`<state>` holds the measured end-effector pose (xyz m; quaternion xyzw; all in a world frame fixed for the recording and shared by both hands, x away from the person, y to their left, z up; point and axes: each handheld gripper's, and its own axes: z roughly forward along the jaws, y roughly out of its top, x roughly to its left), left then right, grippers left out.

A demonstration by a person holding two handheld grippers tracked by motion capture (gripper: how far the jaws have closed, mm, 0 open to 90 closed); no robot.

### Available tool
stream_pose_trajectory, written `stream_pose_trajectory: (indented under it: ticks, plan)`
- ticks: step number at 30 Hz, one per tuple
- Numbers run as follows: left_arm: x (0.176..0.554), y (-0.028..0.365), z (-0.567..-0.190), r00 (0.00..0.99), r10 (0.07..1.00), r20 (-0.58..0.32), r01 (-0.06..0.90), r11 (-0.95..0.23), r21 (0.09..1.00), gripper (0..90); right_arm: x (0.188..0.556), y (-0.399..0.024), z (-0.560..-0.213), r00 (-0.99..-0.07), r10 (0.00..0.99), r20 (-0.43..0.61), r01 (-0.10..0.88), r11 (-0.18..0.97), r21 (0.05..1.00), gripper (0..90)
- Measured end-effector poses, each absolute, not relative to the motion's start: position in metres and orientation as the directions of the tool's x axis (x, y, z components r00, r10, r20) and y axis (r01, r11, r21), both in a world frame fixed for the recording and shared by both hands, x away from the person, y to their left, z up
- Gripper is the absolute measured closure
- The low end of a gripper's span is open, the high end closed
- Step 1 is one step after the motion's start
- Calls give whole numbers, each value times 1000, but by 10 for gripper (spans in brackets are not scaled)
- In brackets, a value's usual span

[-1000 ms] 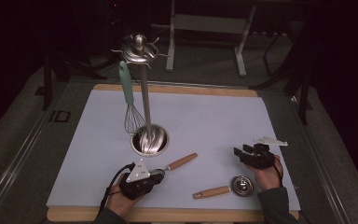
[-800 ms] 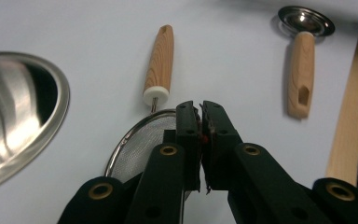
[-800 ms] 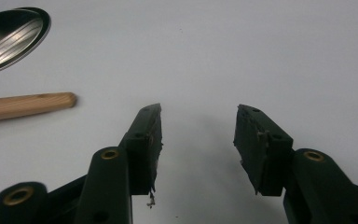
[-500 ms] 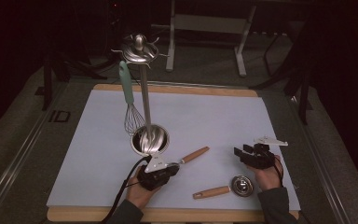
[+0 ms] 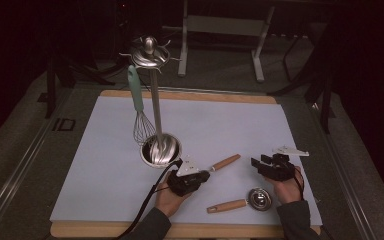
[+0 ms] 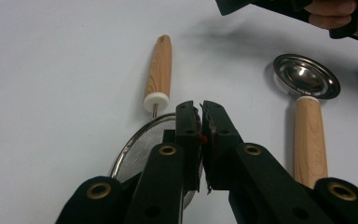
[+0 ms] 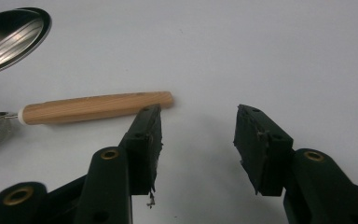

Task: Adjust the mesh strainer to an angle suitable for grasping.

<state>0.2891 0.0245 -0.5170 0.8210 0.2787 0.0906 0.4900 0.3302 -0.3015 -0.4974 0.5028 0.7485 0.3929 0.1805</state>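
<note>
Strainer (image 6: 140,154) lies flat on the worktop (image 5: 105,165), wooden handle toward 2 o'clock, at about 5 o'clock of the utensil stand (image 5: 152,100). Left tool (image 5: 202,176) is clamped on its rim, jaws nearly together. Right tool (image 5: 262,162) has jaws apart, nothing in them. Ladle (image 5: 252,199) lies at 5 o'clock of the strainer, loose. Whisk (image 5: 139,112) already hangs on the stand; my read: strainer and ladle left to hang. Stand's base dish holds nothing.
</note>
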Motion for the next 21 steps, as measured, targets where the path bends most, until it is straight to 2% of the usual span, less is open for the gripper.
stream_pose_trajectory:
  ticks: [3,9,20,21]
  plan:
    - [288,30,-516,833,535,-141,371,-350,860,815,330,-300,-497,-433,893,122,611,191,768,513]
    - [284,48,-508,823,551,-139,360,-316,878,788,329,-290,-498,-463,880,105,609,230,759,512]
    - [279,102,-494,750,649,-127,359,-238,902,784,329,-273,-504,-519,854,43,604,331,725,546]
    - [277,118,-492,723,680,-122,356,-215,909,782,329,-269,-505,-535,844,32,604,356,713,557]
